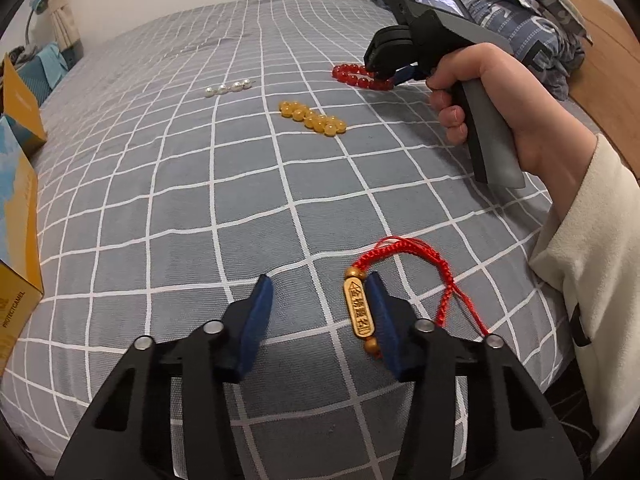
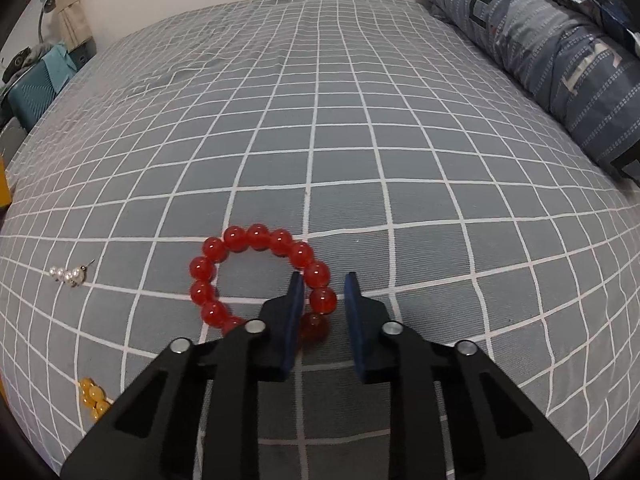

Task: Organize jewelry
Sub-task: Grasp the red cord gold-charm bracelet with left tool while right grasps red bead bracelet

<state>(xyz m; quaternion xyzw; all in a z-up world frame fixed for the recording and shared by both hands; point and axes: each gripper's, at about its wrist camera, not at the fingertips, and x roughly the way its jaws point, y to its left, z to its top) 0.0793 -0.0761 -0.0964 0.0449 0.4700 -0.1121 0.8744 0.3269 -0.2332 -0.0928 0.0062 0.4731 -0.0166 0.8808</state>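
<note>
A gold charm [image 1: 359, 308] on a red braided cord [image 1: 442, 264] lies on the checked bedsheet [image 1: 180, 200]. It sits between the fingers of my left gripper [image 1: 319, 280], against the right finger, with a wide gap to the left finger. My right gripper [image 2: 324, 276] straddles one side of a red bead bracelet [image 2: 234, 239]. Two beads are between its fingers, and cloth shows between them and the right finger. A yellow bead bracelet [image 1: 314, 117] and a short pearl piece [image 1: 228, 89] lie apart on the sheet.
Cardboard boxes [image 1: 20, 216] stand along the bed's left edge. A folded blue quilt [image 2: 560, 52] lies at the right by a wooden headboard [image 1: 612, 60]. The person's hand [image 1: 500, 112] and cream sleeve [image 1: 588, 264] cross the right side.
</note>
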